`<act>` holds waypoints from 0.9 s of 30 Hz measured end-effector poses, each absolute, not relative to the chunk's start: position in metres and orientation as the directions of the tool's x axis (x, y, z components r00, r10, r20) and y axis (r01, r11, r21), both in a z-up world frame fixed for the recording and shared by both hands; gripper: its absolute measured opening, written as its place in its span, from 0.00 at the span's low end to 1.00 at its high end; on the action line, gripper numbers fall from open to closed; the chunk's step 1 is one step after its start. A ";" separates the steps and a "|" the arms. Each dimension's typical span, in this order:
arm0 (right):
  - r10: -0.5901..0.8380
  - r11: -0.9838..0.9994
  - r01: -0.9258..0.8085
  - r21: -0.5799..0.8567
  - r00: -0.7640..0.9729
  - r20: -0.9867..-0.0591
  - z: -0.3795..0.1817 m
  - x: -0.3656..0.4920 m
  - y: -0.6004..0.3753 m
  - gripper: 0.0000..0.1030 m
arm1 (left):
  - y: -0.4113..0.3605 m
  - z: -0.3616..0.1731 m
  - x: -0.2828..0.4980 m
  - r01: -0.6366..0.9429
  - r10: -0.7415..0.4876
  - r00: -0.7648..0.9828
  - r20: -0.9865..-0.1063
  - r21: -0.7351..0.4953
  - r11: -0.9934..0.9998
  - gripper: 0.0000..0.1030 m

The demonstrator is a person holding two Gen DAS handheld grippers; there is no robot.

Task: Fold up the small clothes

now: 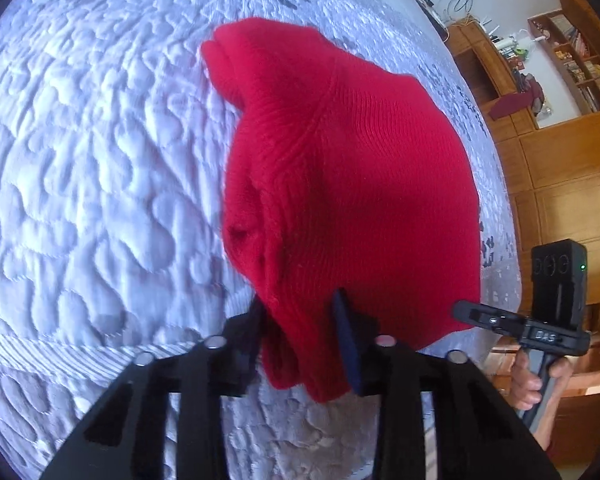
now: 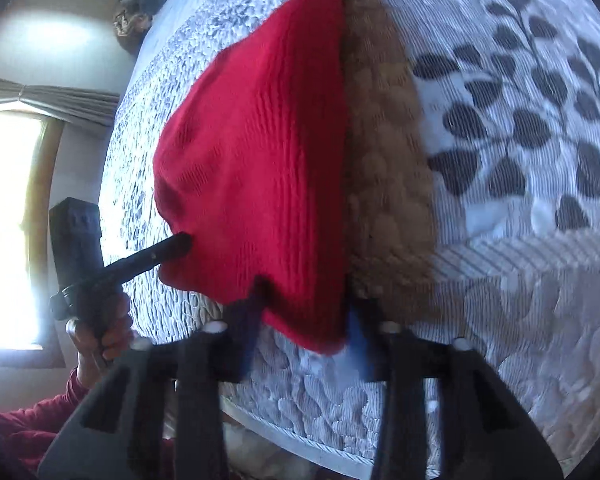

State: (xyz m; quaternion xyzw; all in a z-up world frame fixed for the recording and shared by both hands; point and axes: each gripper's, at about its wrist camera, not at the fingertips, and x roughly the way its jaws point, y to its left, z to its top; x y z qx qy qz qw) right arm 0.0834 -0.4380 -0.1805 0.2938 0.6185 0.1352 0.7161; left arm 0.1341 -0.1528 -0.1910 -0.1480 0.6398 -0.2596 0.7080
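Above a bed (image 1: 80, 168) covered with a pale quilted spread, a red knit garment (image 1: 340, 184) hangs stretched between two hand-held grippers. From the left wrist view, the left gripper (image 1: 304, 320) has its two fingers pressed on the near hem of the red knit, the cloth bunched between them and spilling down below the pads. At the right edge of that view, the right gripper (image 1: 466, 312) bites into another corner of the same hem, with a hand (image 1: 536, 380) wrapped round its handle. From the right wrist view, the right gripper (image 2: 304, 320) is clamped on the lower edge of the garment (image 2: 260, 152), which rises away from it as a broad red panel. The left gripper (image 2: 182, 242) pinches the far left corner there, held by a hand (image 2: 104, 340) in a red sleeve (image 2: 32, 428). Just behind the red knit, a brown fuzzy cloth (image 2: 384, 168) lies on the bed (image 2: 540, 320), beside a dark leaf print. Wooden shelves (image 1: 556, 64) stand beyond the bed.
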 end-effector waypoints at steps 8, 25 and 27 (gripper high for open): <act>0.565 0.786 0.112 0.608 0.268 -0.780 -0.142 0.071 -0.445 0.14 | -0.150 -0.163 0.129 0.157 -0.585 0.079 -0.807 -0.569 0.807 0.16; 0.434 0.864 0.154 0.479 0.253 -0.865 -0.194 0.058 -0.435 0.15 | -0.174 -0.189 0.118 0.256 -0.428 0.137 -0.893 -0.386 0.886 0.23; 0.417 0.873 0.152 0.463 0.258 -0.871 -0.195 0.058 -0.429 0.16 | -0.178 -0.190 0.117 0.259 -0.425 0.149 -0.893 -0.379 0.888 0.23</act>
